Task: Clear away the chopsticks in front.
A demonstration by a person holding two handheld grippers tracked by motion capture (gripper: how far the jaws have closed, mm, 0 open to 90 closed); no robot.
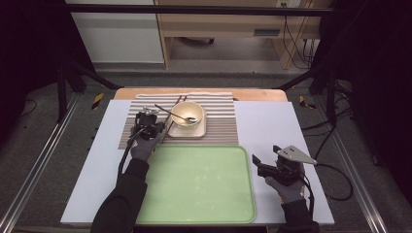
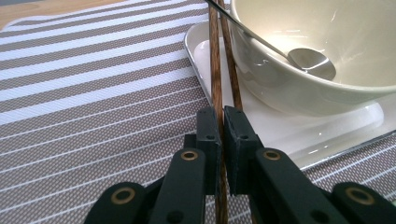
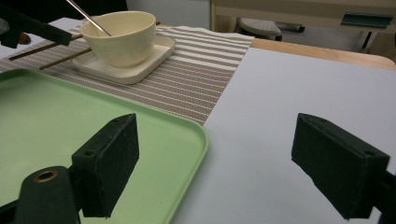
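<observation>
While left tool (image 2: 222, 122) clamps chopsticks (image 2: 215, 70), right tool (image 3: 215, 163) gapes

A pair of thin dark-brown wooden chopsticks (image 2: 215, 60) lies flat on the brown-and-white striped placemat (image 2: 93, 93), side by side and nearly touching. They run just beside the square cream saucer (image 2: 280, 126), with their near ends clamped between black fingers (image 2: 208, 135).

- A table (image 1: 272, 131) with a pale grey-white top is seen, a wooden edge showing at its far side.
- A striped placemat (image 1: 221, 124) is laid on the far half.
- A green tray (image 1: 199, 184) is set on the near half, just beside the placemat.
</observation>
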